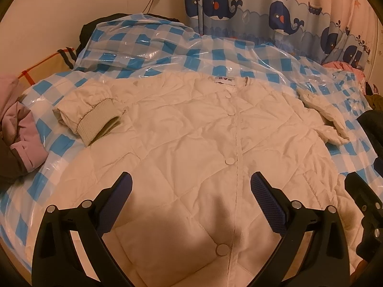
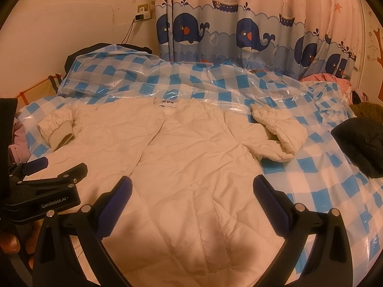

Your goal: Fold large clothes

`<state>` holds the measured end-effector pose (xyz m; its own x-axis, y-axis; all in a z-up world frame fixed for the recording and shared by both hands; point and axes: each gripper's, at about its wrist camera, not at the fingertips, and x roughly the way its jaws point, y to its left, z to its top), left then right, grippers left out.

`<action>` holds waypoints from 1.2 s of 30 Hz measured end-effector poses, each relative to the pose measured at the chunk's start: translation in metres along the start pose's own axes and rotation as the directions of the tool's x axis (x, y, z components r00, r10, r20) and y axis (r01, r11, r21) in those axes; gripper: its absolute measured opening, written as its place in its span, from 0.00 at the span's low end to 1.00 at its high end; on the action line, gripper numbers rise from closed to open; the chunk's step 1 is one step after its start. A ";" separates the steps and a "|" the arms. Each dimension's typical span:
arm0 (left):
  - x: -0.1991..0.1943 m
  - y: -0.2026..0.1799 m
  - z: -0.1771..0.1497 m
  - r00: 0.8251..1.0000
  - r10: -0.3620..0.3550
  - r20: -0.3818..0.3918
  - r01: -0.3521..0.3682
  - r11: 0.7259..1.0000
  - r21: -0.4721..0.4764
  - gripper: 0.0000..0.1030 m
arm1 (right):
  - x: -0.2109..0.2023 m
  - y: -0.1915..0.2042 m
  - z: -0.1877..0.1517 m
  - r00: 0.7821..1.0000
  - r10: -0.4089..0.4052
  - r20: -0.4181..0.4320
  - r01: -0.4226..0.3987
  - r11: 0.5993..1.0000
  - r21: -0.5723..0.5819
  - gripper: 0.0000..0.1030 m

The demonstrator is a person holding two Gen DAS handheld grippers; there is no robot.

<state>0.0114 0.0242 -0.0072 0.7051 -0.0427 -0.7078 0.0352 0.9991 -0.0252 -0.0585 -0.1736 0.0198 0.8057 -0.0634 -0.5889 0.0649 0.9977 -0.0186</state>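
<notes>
A cream quilted jacket (image 1: 191, 138) (image 2: 182, 148) lies flat and buttoned, front up, on a blue-and-white checked plastic sheet (image 1: 148, 47) (image 2: 311, 179). Its left sleeve (image 1: 88, 112) (image 2: 56, 128) is bent in, ribbed cuff on the jacket's edge. Its right sleeve (image 1: 328, 119) (image 2: 280, 131) lies crumpled beside the body. My left gripper (image 1: 191, 181) hovers open over the lower front near the button line. My right gripper (image 2: 192, 186) hovers open over the lower right panel by a pocket seam. Neither holds anything. The left gripper (image 2: 47, 179) also shows at the right wrist view's left edge.
A whale-print curtain (image 1: 263, 12) (image 2: 239, 35) hangs behind the bed. A pink and brown garment (image 1: 19, 138) is heaped at the left. A dark garment (image 2: 359, 143) lies at the right edge. A wall socket with a cable (image 2: 142, 15) is at the back left.
</notes>
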 end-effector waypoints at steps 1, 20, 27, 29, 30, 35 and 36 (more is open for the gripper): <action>0.001 0.001 -0.001 1.000 0.004 -0.003 -0.004 1.000 0.002 0.92 | 0.000 0.000 0.000 1.000 -0.001 0.001 0.001 1.000 0.000 0.95; -0.008 -0.004 0.005 0.999 0.041 0.023 -0.042 0.999 0.029 0.92 | 0.003 0.005 -0.003 1.000 0.011 -0.004 -0.011 1.000 0.004 0.95; -0.009 -0.004 0.005 0.999 0.046 0.024 -0.046 0.998 0.033 0.93 | 0.004 0.004 -0.004 1.000 0.013 -0.005 -0.013 1.000 0.004 0.95; -0.009 -0.004 0.006 0.999 0.048 0.023 -0.049 0.998 0.035 0.92 | 0.004 0.006 -0.005 1.000 0.013 -0.006 -0.013 1.000 0.005 0.95; -0.009 -0.004 0.006 0.999 0.047 0.023 -0.048 0.998 0.035 0.92 | 0.004 0.006 -0.005 1.000 0.014 -0.006 -0.014 1.000 0.005 0.95; -0.009 -0.004 0.006 0.999 0.046 0.022 -0.047 0.998 0.035 0.93 | 0.003 0.004 -0.004 1.000 0.015 -0.004 -0.015 1.000 0.003 0.95; -0.009 -0.004 0.006 0.999 0.047 0.022 -0.047 0.998 0.035 0.93 | 0.003 0.003 -0.004 1.000 0.013 -0.004 -0.013 1.000 0.004 0.95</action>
<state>0.0091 0.0202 0.0035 0.7213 0.0037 -0.6926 0.0268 0.9991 0.0333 -0.0577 -0.1706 0.0148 0.8043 -0.0504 -0.5921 0.0567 0.9984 -0.0079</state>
